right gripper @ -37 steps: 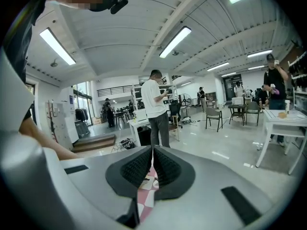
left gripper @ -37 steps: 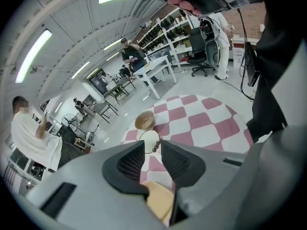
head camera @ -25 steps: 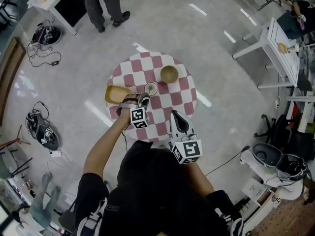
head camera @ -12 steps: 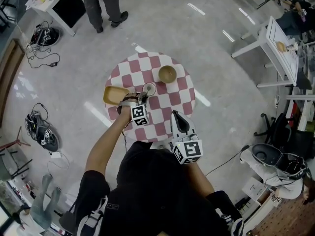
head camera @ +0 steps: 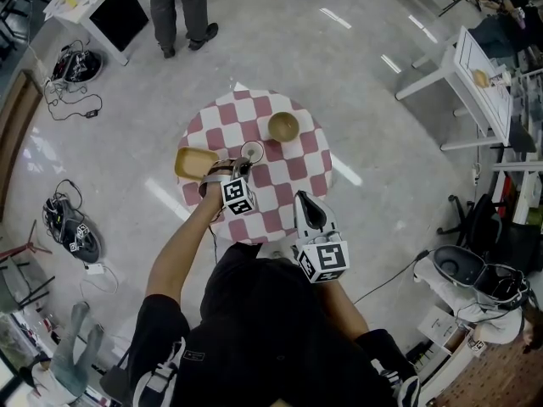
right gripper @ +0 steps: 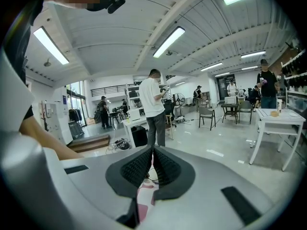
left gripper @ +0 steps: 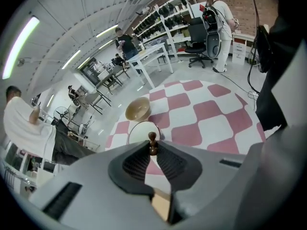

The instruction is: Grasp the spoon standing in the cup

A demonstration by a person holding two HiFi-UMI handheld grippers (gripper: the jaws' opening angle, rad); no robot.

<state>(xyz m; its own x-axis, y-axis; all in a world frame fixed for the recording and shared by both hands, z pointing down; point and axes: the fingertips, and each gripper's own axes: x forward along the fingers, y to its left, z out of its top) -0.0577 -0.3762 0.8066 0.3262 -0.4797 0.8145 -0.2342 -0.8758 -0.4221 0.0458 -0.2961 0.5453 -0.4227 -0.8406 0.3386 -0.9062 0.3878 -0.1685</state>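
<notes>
Red-and-white checks are covering the round table (head camera: 293, 181), where the cup (head camera: 251, 151) is standing between a yellow dish (head camera: 196, 162) and a wooden bowl (head camera: 283, 126), the spoon (left gripper: 152, 143) upright inside it. The left gripper (left gripper: 152, 150) has just been closing, its jaws pinching the spoon's knobbed handle; I am judging that a square, firm hold and a straight lift are what is needed. The right gripper (right gripper: 152, 152) is idling, jaws together on nothing. Counting: 1 spoon, 1 cup, 1 bowl, 1 dish, 2 grippers.
</notes>
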